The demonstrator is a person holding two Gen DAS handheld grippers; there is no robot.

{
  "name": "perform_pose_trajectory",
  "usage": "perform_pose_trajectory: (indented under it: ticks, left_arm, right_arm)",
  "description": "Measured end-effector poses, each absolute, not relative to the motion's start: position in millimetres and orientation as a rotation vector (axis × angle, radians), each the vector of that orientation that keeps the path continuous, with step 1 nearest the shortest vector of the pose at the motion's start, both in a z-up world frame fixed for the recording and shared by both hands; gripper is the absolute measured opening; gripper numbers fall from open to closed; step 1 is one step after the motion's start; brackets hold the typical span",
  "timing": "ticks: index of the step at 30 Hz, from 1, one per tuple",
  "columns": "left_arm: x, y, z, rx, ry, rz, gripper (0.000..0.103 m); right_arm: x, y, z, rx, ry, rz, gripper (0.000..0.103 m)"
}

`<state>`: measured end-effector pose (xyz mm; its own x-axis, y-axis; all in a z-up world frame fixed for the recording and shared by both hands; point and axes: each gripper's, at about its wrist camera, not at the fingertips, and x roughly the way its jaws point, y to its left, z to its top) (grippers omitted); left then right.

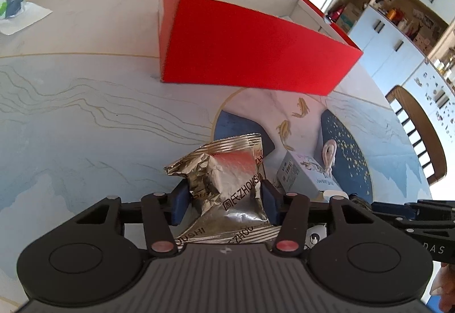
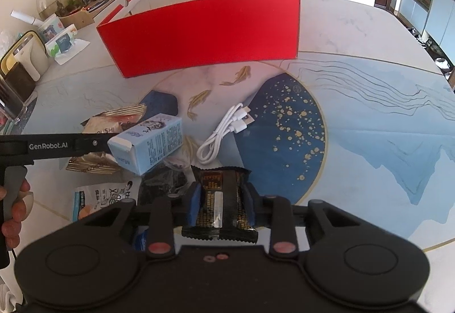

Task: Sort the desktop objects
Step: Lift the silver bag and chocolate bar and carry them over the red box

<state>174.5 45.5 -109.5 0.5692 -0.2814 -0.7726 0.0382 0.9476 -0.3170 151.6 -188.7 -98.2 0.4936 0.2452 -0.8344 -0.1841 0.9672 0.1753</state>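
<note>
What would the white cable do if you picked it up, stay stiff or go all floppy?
Probably floppy: the white cable lies in loose loops on the table, so it would likely dangle and uncoil. It looks thin, so likely light. Its smooth skin might slide through the jaws unless pinched across several strands.

We read "周氏ZHOUSHI" on the silver foil packet [image 1: 227,185], repeated in part along its near edge. "GenRobot.AI" runs along the left gripper [image 2: 93,142], on its black arm at the left. Print on the light blue carton [image 2: 148,142] is too small to read.
</note>
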Motion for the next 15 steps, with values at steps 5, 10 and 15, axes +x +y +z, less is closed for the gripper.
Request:
perform_pose_trajectory:
  ticks: [5, 10, 15]
  left_arm:
    - [174, 50, -105, -0.293, 0.942, -0.185, 0.051]
    - [173, 52, -99, -0.304, 0.931, -0.187, 0.051]
    - [171, 51, -90, -0.303, 0.918, -0.199, 0.051]
  right_arm:
    - [152, -191, -92, 0.075, 1.010, 0.262, 0.029]
    - [152, -194, -86, 0.090, 0.999, 0.263, 0.029]
    - [154, -197, -77, 0.100, 0.981, 0.265, 0.029]
